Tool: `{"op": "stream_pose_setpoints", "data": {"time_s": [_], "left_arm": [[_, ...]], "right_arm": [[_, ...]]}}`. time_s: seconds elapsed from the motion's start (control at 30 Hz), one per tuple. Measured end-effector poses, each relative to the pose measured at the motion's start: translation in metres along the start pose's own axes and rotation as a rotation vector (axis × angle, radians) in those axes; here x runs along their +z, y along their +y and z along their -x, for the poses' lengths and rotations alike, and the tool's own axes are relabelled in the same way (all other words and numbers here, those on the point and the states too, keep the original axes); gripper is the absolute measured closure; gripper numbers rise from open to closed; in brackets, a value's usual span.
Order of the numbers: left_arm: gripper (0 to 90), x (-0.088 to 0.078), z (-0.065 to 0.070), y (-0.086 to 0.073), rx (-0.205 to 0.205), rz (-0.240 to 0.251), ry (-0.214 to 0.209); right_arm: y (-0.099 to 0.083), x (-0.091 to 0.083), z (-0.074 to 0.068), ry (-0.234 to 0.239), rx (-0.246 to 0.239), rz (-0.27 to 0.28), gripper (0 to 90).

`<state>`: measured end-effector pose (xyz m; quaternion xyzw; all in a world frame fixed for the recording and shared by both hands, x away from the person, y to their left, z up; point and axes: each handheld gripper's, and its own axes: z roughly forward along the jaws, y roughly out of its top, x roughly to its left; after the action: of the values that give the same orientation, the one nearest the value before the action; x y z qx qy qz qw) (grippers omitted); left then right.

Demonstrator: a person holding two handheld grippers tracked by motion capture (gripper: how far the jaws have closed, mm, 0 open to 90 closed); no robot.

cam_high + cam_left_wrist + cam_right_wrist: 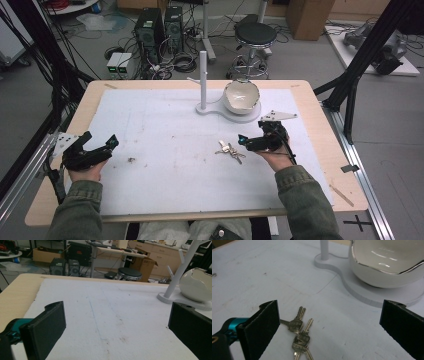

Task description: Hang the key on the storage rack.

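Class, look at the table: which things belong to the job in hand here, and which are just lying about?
Belongs to the job:
- keys, lying between the open jaws of the right gripper
- probably the white bowl on its stand base

Just lying about:
- small dark scrap on the white mat
- left gripper, open, holding nothing
- stool and computer towers on the floor

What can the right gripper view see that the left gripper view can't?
Right gripper view: a bunch of keys lying on the white mat between its open jaws, and the shiny inside of the bowl.

Left gripper view: the room behind the table, with a black stool, a cardboard box and the pegs on the white stand.

Both: the white mat, the stand's flat base and the white bowl on it.
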<state>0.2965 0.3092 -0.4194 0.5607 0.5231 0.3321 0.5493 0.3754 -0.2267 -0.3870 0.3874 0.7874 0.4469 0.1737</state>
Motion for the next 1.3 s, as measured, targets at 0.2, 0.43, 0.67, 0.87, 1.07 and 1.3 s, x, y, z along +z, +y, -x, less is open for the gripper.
{"op": "stream_pose_setpoints", "data": {"time_s": [0.2, 0.43, 0.67, 0.87, 1.07, 1.3], "left_arm": [[1.7, 0.0, 0.0, 0.0, 0.001, 0.001, -0.003], [1.7, 0.0, -0.001, 0.0, -0.001, 0.0, 0.0], [1.7, 0.0, -0.001, 0.0, -0.004, 0.002, -0.002], [1.7, 0.001, -0.002, 0.0, -0.005, 0.004, -0.002], [1.7, 0.001, -0.003, 0.0, -0.009, 0.005, -0.003], [1.7, 0.002, -0.003, 0.0, -0.016, 0.01, -0.005]], "right_arm": [[0.003, 0.01, -0.008, 0.041, -0.039, -0.06, 1.9], [0.008, 0.022, -0.014, 0.076, -0.081, -0.12, 2.0], [0.011, 0.033, -0.018, 0.093, -0.081, -0.176, 2.0], [0.021, 0.041, -0.024, 0.093, -0.085, -0.217, 2.0], [0.022, 0.052, -0.023, 0.109, -0.07, -0.265, 2.1], [0.025, 0.066, -0.025, 0.111, -0.052, -0.34, 4.1]]}}
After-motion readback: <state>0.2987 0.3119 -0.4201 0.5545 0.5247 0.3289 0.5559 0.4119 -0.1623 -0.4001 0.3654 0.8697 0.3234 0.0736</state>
